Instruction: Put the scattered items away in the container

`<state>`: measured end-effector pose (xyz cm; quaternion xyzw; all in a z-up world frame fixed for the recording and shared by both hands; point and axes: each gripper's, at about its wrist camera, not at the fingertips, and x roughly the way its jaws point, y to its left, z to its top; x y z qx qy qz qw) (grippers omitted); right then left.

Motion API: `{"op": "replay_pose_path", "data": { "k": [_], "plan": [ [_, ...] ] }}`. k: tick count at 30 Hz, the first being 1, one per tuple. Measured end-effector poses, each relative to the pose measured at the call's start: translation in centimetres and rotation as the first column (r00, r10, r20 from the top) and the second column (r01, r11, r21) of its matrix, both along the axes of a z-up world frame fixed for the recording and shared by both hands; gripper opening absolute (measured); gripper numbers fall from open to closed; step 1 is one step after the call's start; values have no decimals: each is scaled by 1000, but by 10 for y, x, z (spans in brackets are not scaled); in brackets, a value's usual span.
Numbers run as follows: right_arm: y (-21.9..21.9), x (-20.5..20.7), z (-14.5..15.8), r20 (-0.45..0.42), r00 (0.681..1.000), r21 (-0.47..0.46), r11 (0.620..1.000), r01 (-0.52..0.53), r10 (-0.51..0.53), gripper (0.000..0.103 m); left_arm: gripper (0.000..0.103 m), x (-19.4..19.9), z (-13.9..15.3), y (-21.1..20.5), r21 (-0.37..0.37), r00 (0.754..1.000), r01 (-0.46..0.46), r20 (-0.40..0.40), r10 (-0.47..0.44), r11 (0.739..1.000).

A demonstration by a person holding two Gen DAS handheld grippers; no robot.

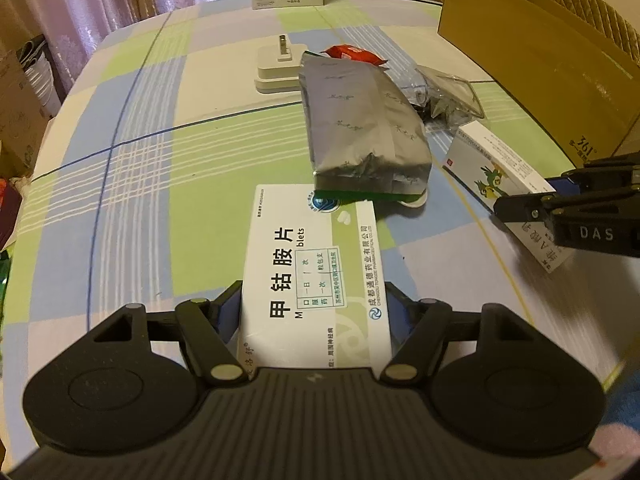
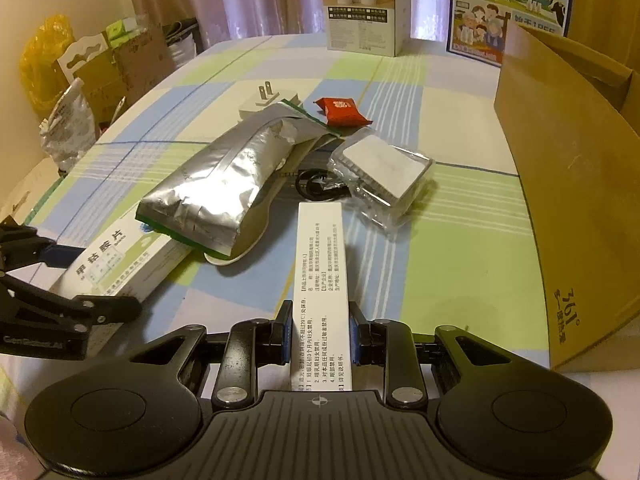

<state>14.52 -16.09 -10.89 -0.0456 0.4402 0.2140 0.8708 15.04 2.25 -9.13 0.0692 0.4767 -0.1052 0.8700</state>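
Observation:
My left gripper is shut on a white and green medicine box that lies flat on the checked tablecloth; the box also shows in the right wrist view. My right gripper is shut on a narrow white medicine box, seen with a parrot print in the left wrist view. A silver foil pouch lies between them, its end over the left box. A red snack packet, a clear plastic pack and a white plug adapter lie beyond. The brown cardboard box stands at the right.
A white product carton and a blue milk carton stand at the table's far edge. A black cable lies by the clear pack. Bags and boxes sit on the floor at the left.

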Motion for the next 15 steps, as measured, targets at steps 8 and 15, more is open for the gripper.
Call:
{"op": "replay_pose_path", "data": {
  "k": [8,15],
  "plan": [
    [-5,-9,12,20,1000,30,999,12,-13,23,67,-24,20,14,-11,999,-47,19,47,999],
    [-16,-24,36,49,998,73,996,43,-47,23,67,-47,39,13,-13,998,-55,33,55,998]
  ]
}}
